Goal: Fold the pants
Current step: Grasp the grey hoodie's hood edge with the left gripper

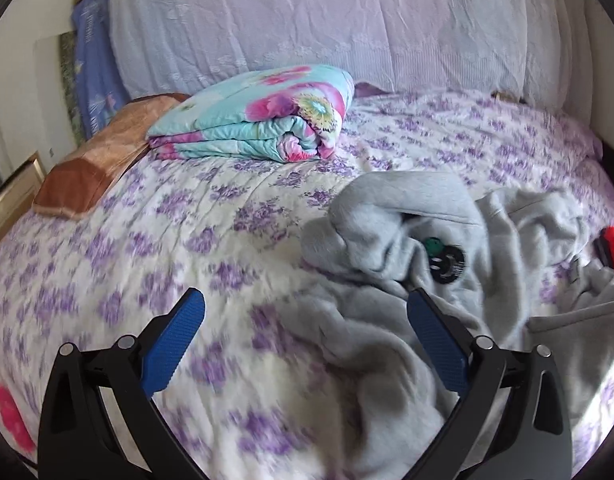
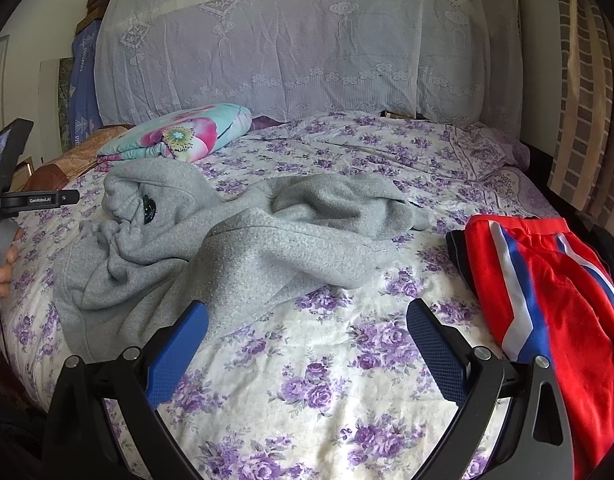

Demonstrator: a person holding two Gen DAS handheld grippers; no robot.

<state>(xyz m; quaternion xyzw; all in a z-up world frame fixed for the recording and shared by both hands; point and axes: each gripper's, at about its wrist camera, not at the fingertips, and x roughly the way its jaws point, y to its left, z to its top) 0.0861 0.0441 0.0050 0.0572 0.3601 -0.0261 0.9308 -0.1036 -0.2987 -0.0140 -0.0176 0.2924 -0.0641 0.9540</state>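
Note:
Grey fleece pants (image 2: 243, 248) lie crumpled on the bed, a round dark patch (image 1: 449, 264) showing near one bunched end. In the left wrist view the grey pants (image 1: 407, 300) fill the right half. My left gripper (image 1: 305, 300) hovers open over their near left edge, its right blue finger (image 1: 435, 340) above the cloth, nothing held. My right gripper (image 2: 307, 314) is open over bare sheet just in front of the pants, empty. At the left edge of the right wrist view, a hand (image 2: 5, 264) holds the left gripper's handle (image 2: 31, 200).
Red shorts with white and blue stripes (image 2: 547, 300) lie folded at the right, their corner (image 1: 613, 246) visible. A folded floral quilt (image 1: 259, 116) and a brown pillow (image 1: 95, 164) sit at the back left. The floral sheet (image 2: 307, 380) covers the bed below a lace-draped headboard (image 2: 307, 40).

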